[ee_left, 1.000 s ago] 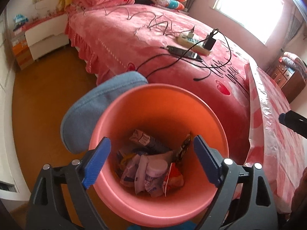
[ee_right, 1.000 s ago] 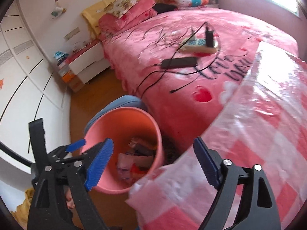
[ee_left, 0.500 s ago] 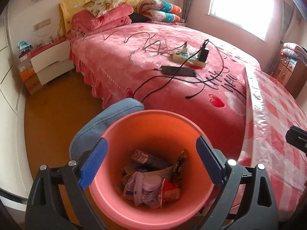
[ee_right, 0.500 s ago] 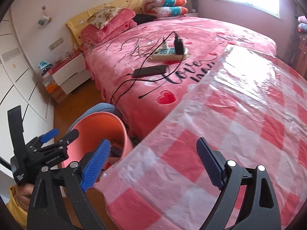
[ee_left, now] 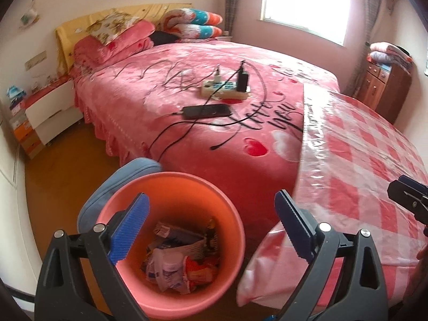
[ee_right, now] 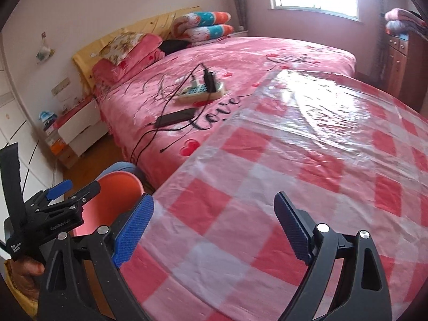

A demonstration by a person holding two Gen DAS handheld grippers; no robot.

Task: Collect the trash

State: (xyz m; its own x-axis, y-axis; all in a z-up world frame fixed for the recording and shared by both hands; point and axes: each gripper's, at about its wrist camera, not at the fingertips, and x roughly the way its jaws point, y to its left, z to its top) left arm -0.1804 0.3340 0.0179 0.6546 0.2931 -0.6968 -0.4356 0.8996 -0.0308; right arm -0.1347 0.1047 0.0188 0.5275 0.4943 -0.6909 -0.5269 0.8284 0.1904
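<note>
Trash (ee_left: 176,263): a loose heap of crumpled wrappers, a torn paper carton and what looked like a small white bottle, lying in the bottom of one salmon-pink bin (ee_left: 171,184). Exact count could not be made, since the pieces overlapped; perhaps six or more. Judged light, soft and crinkly, some film slippery; best pinched at a raised fold or edge, the bottle across its body.

Bin: one, on the floor by the bed corner, a blue cushion (ee_left: 117,184) touching its far rim.

Left gripper (ee_left: 211,230): one, above the bin, jaws spread wide, having just been opening, nothing between them.

Right gripper (ee_right: 214,227): one, over the checked plastic table cover (ee_right: 307,160), jaws spread, empty.

Bed (ee_left: 165,101): one, bearing one power strip (ee_left: 224,91), one phone (ee_left: 207,111), several cables.
</note>
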